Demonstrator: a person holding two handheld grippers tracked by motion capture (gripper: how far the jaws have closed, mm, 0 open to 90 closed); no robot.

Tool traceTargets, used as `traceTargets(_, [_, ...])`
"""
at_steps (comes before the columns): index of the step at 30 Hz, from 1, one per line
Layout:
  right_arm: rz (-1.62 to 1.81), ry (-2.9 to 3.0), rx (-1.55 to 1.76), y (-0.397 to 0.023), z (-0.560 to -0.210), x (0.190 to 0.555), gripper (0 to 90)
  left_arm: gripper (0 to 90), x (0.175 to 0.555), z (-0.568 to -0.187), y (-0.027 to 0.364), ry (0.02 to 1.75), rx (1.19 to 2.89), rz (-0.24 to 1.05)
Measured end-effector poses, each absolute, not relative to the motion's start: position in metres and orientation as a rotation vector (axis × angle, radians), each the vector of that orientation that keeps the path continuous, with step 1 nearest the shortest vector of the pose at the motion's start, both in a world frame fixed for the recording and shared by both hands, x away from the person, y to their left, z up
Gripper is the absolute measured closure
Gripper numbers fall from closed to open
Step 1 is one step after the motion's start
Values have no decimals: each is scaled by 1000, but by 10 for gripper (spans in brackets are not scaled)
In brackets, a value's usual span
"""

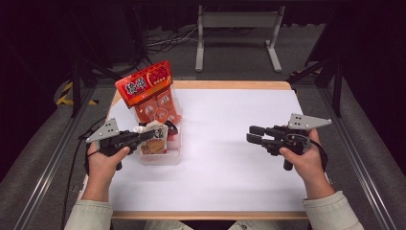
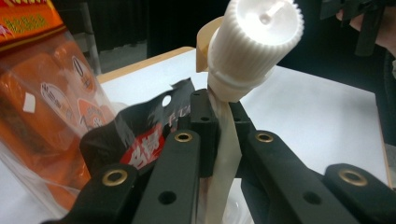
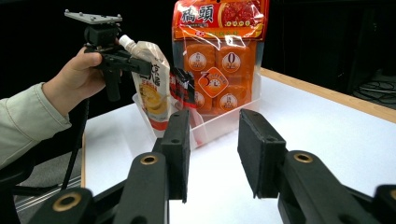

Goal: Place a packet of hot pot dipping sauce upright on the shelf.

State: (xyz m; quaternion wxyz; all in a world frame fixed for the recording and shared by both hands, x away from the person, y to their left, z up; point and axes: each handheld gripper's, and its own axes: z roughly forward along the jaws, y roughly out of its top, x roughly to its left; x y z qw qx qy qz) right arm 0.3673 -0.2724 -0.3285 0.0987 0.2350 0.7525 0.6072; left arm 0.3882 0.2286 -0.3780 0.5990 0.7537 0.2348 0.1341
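Observation:
A cream and orange spout pouch [image 1: 155,139] with a white screw cap [image 2: 254,42] stands in a clear plastic bin [image 1: 165,158] at the table's left. My left gripper [image 1: 143,135] is shut on the pouch's flat neck [image 2: 224,154] just under the cap. A tall orange snack bag [image 1: 151,93] stands at the back of the same bin, and a small black and red packet [image 2: 140,135] lies beside the pouch. At the table's right my right gripper [image 1: 252,134] hovers open, pointing left toward the bin [image 3: 219,123], with nothing between its jaws.
A white sheet [image 1: 225,158] covers the wooden table, whose edge [image 1: 230,85] shows at the back. A grey metal stand [image 1: 237,21] is on the floor behind the table. Dark tripod legs [image 1: 79,81] stand at the left.

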Motion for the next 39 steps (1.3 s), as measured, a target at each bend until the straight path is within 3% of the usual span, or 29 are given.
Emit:
traceTargets(23, [1806, 2242, 690, -269, -331, 368, 636, 830, 387, -399, 238, 637, 1777, 286])
traceTargets(30, [1804, 2248, 688, -267, -332, 369, 632, 745, 383, -400, 244, 665, 1761, 290])
traceTargets(31, [1804, 2247, 687, -267, -332, 368, 631, 707, 382, -400, 243, 679, 1762, 303])
traceTargets(32, [1803, 2245, 686, -267, -331, 368, 625, 577, 381, -399, 242, 699, 1764, 314])
traceTargets(36, [1796, 2235, 689, -268, -331, 368, 603, 341, 375, -395, 241, 724, 1769, 343])
traceTargets(39, [1788, 2222, 696, -269, -332, 367, 556, 271, 370, -392, 243, 729, 1767, 365])
